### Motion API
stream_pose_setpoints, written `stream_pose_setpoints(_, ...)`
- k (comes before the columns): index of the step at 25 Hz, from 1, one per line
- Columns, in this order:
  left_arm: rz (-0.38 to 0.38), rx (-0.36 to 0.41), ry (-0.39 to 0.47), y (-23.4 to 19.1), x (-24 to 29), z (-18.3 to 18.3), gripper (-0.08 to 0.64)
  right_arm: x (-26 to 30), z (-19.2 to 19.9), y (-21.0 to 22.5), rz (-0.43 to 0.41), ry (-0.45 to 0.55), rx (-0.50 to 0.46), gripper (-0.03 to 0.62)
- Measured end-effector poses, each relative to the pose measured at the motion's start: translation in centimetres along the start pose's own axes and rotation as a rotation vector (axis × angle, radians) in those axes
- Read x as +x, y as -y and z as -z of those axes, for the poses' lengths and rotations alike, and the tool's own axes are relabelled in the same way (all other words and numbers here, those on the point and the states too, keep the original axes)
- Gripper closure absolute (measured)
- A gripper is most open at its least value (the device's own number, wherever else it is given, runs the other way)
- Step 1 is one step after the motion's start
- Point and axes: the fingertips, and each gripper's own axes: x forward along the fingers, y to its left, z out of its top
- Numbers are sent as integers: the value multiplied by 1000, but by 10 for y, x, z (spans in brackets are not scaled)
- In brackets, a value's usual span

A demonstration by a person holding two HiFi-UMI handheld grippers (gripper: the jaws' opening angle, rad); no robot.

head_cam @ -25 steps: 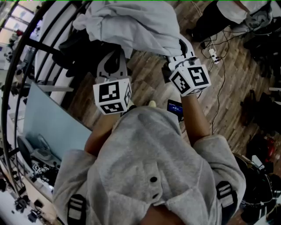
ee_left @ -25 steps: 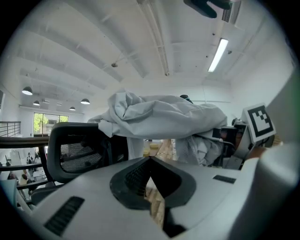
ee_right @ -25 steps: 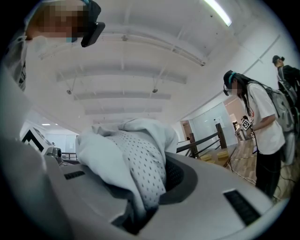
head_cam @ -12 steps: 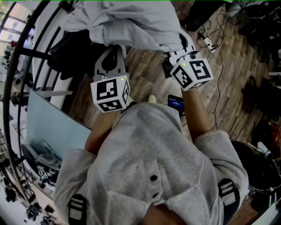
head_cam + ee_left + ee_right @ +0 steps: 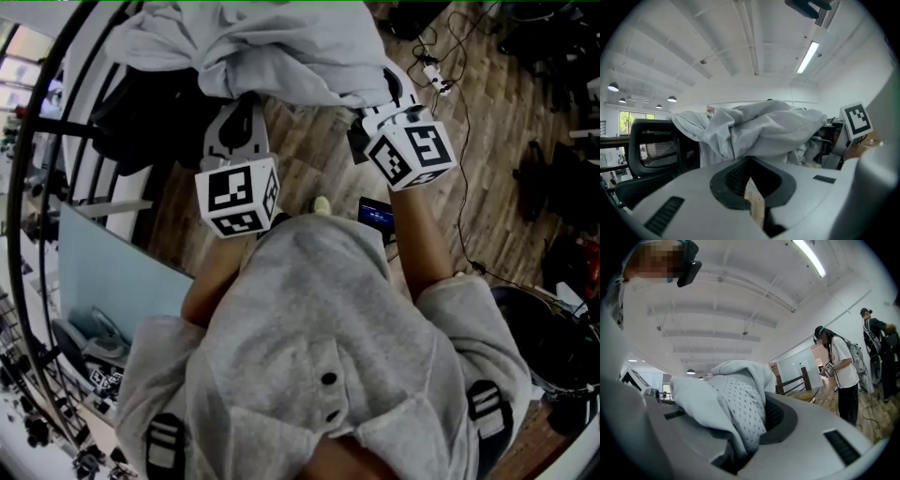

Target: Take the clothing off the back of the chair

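A light grey garment [image 5: 272, 47] lies bunched over the back of a black office chair [image 5: 150, 103] at the top of the head view. My right gripper [image 5: 386, 89] is shut on the garment's right end. In the right gripper view the cloth and its dotted mesh lining [image 5: 736, 404] fill the space between the jaws. My left gripper [image 5: 246, 108] sits just below the garment with its jaws together and nothing between them. In the left gripper view the garment [image 5: 759, 126] lies ahead of the jaws, beyond the mesh chair back [image 5: 651, 145].
A power strip with cables [image 5: 433, 77] lies on the wooden floor at upper right. Dark bags and gear [image 5: 562, 187] line the right side. A pale blue panel [image 5: 103, 272] and a curved black rail [image 5: 37, 187] stand at left. Another person [image 5: 841, 371] stands off to the right.
Both grippers and the view have shifted across the floor, and the power strip has slid toward the top. The right gripper has kept its hold on the garment.
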Motion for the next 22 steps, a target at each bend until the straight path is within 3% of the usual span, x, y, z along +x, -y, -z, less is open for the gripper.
stream_pose_setpoints(11, 70, 27, -11, 51, 10, 4, 551, -43, -9, 33, 68, 16, -6, 508)
stream_pose_setpoints(22, 183, 56, -36, 114, 41, 9, 551, -101, -3, 95, 234, -35, -67, 508)
